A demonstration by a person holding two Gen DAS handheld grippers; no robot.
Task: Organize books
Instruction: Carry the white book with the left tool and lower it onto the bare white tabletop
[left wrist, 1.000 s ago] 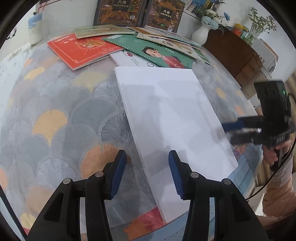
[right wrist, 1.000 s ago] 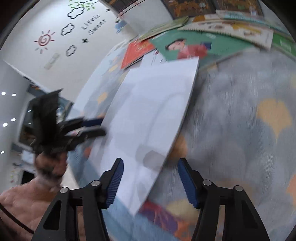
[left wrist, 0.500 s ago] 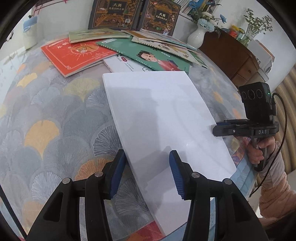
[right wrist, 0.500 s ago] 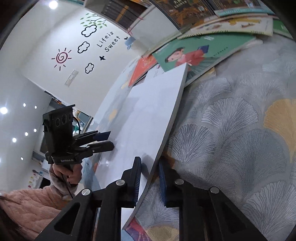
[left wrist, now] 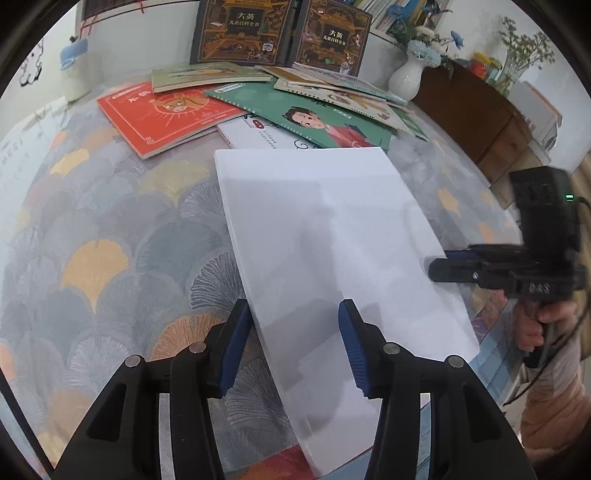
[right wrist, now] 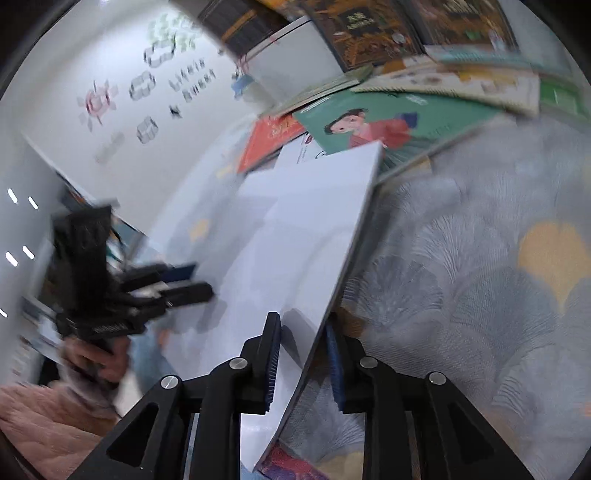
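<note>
A plain white book [left wrist: 325, 229] lies on the patterned tablecloth [left wrist: 110, 240], its near corner over the table's front edge. My left gripper [left wrist: 293, 332] is open and straddles the book's near left edge without pressing on it. The left gripper [right wrist: 192, 280] also shows in the right wrist view, level with the book's far side. My right gripper [right wrist: 303, 354] has the book's [right wrist: 306, 229] right edge between its jaws. They are opening, and gaps show beside the pads. In the left wrist view the right gripper [left wrist: 439, 262] sits at that right edge.
Behind the white book lie a red book [left wrist: 166, 114], a green book [left wrist: 306, 118] and several thin ones, overlapping. Two dark books [left wrist: 240, 29] stand against the wall. A white vase [left wrist: 404, 75] and a wooden cabinet [left wrist: 472, 110] are at the right. A hand [left wrist: 532, 332] holds the right gripper.
The right gripper came in to the book's right edge and shut on it, and its jaws now stand a little wider. The book turned slightly. The left gripper barely moved.
</note>
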